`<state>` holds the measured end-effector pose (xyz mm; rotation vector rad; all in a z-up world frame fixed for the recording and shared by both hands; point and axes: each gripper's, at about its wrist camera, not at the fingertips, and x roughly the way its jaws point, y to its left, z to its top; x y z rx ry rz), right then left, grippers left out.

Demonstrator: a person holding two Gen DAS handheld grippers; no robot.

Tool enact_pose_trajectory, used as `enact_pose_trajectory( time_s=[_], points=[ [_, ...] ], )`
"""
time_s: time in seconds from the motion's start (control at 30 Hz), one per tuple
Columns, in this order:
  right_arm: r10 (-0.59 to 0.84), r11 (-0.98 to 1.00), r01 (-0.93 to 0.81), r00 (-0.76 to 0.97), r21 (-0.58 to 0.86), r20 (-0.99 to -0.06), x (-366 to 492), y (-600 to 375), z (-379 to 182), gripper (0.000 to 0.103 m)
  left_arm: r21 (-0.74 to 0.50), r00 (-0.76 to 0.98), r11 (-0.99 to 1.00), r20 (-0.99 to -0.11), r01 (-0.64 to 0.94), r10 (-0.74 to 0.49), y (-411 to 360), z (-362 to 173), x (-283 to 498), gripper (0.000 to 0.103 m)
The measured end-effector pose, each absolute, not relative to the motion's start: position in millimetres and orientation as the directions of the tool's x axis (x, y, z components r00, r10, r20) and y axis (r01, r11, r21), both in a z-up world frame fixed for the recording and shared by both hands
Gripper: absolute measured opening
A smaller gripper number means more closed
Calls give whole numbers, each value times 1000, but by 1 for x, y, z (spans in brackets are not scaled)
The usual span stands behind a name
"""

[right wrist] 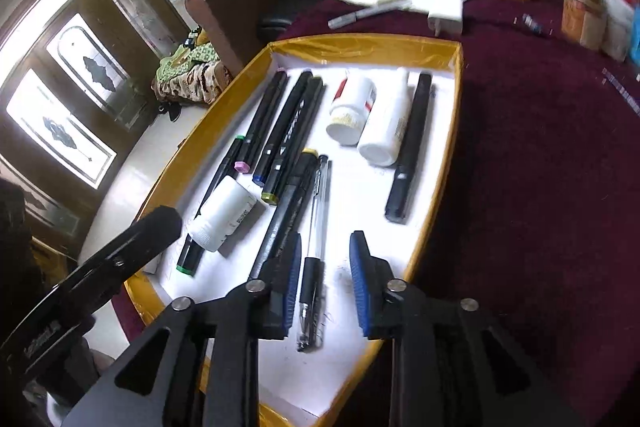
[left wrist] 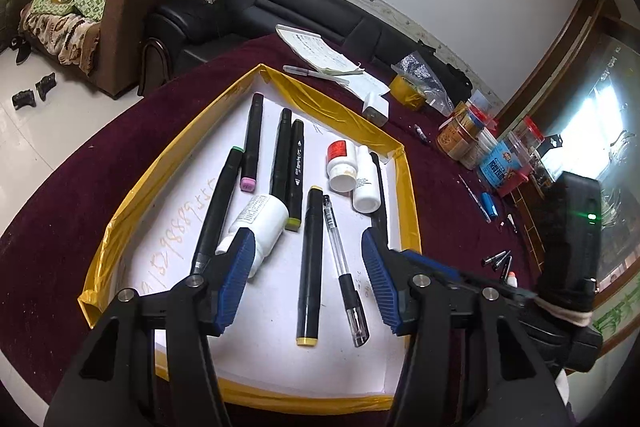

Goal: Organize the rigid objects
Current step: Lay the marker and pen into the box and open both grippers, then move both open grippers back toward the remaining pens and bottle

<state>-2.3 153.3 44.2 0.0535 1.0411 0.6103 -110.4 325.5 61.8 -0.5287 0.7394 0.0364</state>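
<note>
Left wrist view: left gripper (left wrist: 308, 267) hanging spread wide over the yellow-edged tray (left wrist: 408, 187), holding nothing. Between its fingers, lying flat on the white tray floor: a black marker with yellow caps (left wrist: 310, 267) and, just beside it, a clear gel pen (left wrist: 344, 271). Off to the left, a white bottle (left wrist: 260, 223) on its side, resting against more black markers. Near the tray's far right edge, a red-labelled bottle (left wrist: 341, 163) and a slimmer white bottle (left wrist: 366, 183), both also on their sides. Tray on a maroon-covered table (left wrist: 460, 163), with loose clutter beyond it.

Right wrist view: right gripper (right wrist: 325, 283) also spread, empty, low over the tray's near end, with the gel pen's dark grip section directly between the fingers and the yellow-capped marker touching or nearly touching the left finger. A lone black marker (right wrist: 408, 147) lying apart along the right wall.

Likely step: picking the gel pen to sort it among its kind. Next move calls for lowering squarely over the grip section and closing without catching the neighbouring marker. Pen slim, hard, smooth: liable to roll or slip.
</note>
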Motion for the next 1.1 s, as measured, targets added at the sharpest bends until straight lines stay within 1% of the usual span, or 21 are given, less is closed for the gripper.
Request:
enact_pose_trajectory(
  time_s=[0.07, 0.13, 0.17, 0.2, 0.23, 0.33, 0.57, 0.83, 1.1],
  points=[
    [477, 845, -457, 405, 279, -780, -9, 146, 52, 28, -436, 745, 875, -652, -212, -144, 321, 63, -112, 54],
    [447, 861, -457, 475, 221, -758, -16, 135, 61, 39, -419, 746, 884, -652, -207, -134, 316, 67, -114, 54],
    [429, 872, -449, 513, 194, -743, -20, 129, 65, 42, -406, 747, 891, -653, -203, -127, 313, 69, -115, 54],
    [406, 886, -433, 557, 163, -724, -24, 119, 69, 49, -391, 746, 898, -655, -201, -119, 309, 71, -115, 54],
    [388, 896, -420, 587, 143, -710, -27, 112, 71, 53, -377, 745, 905, -658, -198, -111, 304, 72, -115, 54],
    [334, 921, -377, 641, 96, -691, -29, 88, 75, 53, -346, 735, 921, -669, -179, -108, 288, 73, -113, 54],
    [248, 960, -271, 698, 72, -672, -28, 32, 79, 53, -301, 718, 948, -682, -103, -139, 245, 80, -110, 54],
    [189, 980, -180, 715, 85, -673, -28, -23, 73, 53, -241, 698, 970, -699, -25, -155, 194, 88, -105, 54],
    [137, 991, -106, 717, 87, -683, -32, -68, 63, 53, -205, 662, 978, -729, 33, -175, 153, 84, -100, 54]
  ],
)
